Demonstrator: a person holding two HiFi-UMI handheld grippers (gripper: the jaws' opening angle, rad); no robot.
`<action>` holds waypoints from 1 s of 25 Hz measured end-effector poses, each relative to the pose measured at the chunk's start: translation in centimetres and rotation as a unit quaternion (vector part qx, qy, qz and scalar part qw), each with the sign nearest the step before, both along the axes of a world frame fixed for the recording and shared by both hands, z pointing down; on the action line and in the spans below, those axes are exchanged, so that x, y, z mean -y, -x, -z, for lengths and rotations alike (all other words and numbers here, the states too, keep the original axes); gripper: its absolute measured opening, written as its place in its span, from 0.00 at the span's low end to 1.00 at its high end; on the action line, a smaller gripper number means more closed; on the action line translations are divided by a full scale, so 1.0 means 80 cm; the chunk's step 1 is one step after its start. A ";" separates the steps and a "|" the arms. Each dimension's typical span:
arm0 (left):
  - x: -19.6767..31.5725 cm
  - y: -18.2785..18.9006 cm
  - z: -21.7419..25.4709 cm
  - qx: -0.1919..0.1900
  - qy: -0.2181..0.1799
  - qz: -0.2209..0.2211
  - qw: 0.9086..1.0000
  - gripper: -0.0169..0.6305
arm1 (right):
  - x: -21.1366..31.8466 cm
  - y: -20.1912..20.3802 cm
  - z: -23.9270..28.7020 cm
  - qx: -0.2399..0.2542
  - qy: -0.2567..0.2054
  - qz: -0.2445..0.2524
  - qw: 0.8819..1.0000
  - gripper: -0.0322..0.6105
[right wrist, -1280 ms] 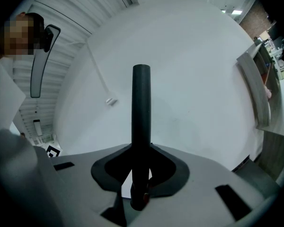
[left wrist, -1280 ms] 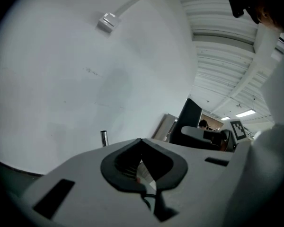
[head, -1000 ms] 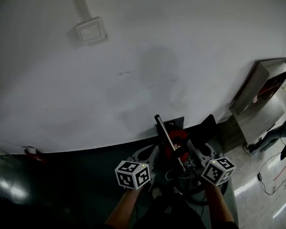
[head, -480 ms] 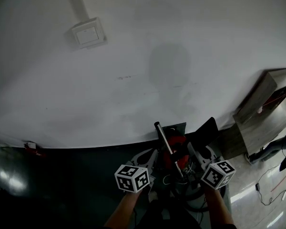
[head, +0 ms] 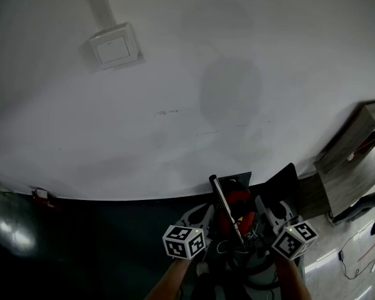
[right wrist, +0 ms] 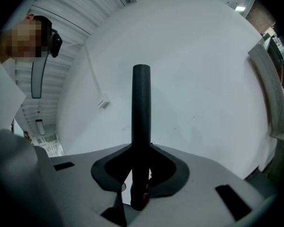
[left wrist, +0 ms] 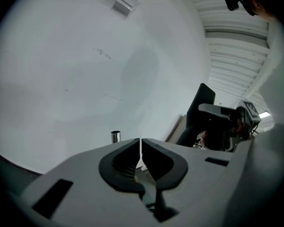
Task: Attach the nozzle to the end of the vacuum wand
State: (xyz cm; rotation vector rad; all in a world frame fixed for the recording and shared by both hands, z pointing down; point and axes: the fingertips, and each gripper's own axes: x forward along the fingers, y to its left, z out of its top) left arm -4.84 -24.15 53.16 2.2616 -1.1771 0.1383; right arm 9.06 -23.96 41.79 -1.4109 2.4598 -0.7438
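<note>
Clamps vacuum wand point(right wrist: 141, 103) in right tongs point(right wrist: 142, 150); holds left tongs point(left wrist: 141, 144) pressed together, empty, just beside it.

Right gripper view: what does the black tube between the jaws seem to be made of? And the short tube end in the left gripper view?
The black tube looks like matte plastic or painted metal. It is evenly dark with no glints, so the look leaves this open. The tube end looks like bare polished metal, as it is silvery with bright and dark vertical reflections.
</note>
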 end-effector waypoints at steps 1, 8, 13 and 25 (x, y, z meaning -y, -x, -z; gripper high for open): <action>0.007 0.001 -0.009 -0.001 0.002 0.002 1.000 0.04 | 0.005 0.000 -0.005 -0.004 0.000 -0.001 1.000 0.19; 0.038 0.006 -0.061 -0.009 0.022 0.009 1.000 0.08 | 0.037 0.007 -0.014 0.016 -0.004 -0.013 1.000 0.19; 0.053 0.000 -0.084 -0.008 0.022 0.006 1.000 0.14 | 0.049 0.000 -0.020 0.003 -0.007 -0.019 1.000 0.19; 0.103 -0.034 -0.169 -0.021 0.065 -0.020 0.997 0.34 | 0.066 -0.013 -0.024 0.025 -0.010 -0.039 0.999 0.19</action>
